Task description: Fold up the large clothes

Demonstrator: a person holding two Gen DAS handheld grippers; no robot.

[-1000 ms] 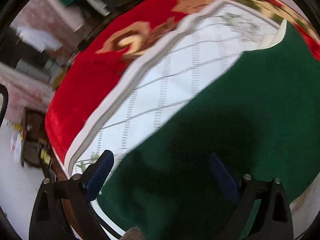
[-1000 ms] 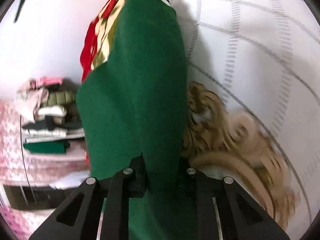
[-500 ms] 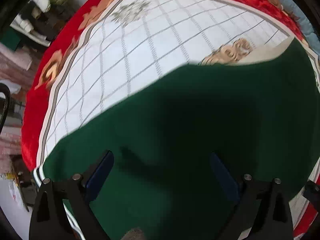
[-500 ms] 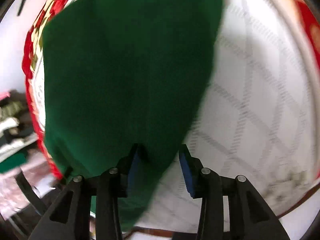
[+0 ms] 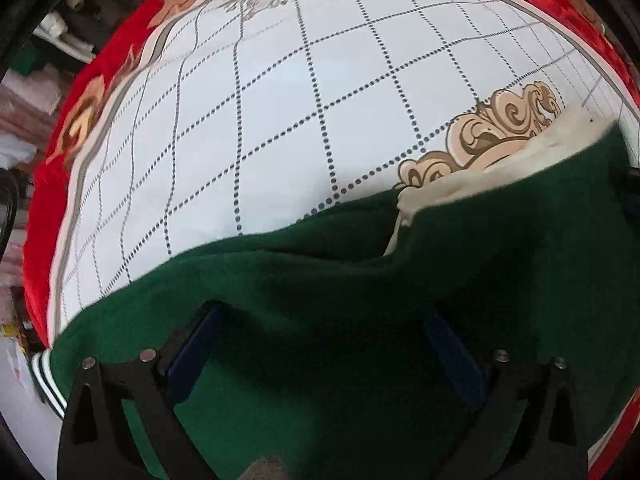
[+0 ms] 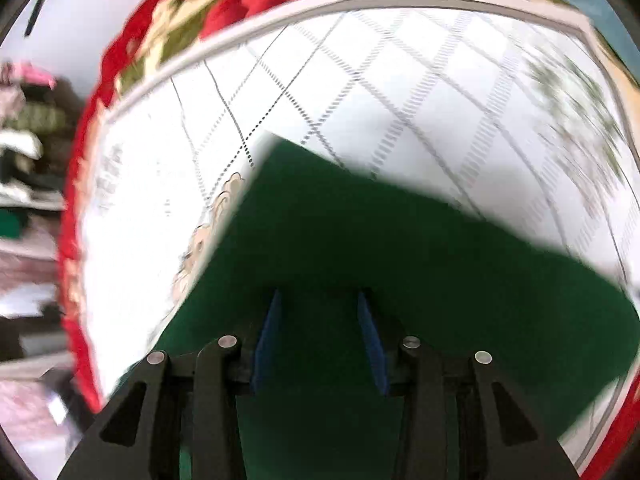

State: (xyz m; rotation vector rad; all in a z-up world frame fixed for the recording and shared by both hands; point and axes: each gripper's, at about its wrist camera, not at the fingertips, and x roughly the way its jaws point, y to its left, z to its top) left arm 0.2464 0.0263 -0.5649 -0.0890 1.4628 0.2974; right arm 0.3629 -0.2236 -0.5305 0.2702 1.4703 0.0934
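Note:
A large dark green garment (image 5: 360, 300) with a cream lining (image 5: 500, 172) and a striped cuff at lower left lies on the white quilted bed cover (image 5: 280, 100). My left gripper (image 5: 320, 316) is wide open just above the green cloth, holding nothing. In the right wrist view the same green garment (image 6: 380, 240) spreads under my right gripper (image 6: 318, 300), whose jaws stand parted with the cloth lying below them; a corner of the garment points up and left.
The bed cover has a red flowered border (image 5: 80, 120) and a tan scroll pattern (image 5: 480, 140). Stacked folded clothes (image 6: 20, 140) sit beside the bed at the left. The white cover (image 6: 440, 100) stretches beyond the garment.
My right gripper has opened and let go of the green garment, which now lies spread flat. Both views have swung over the bed. My left gripper stays open.

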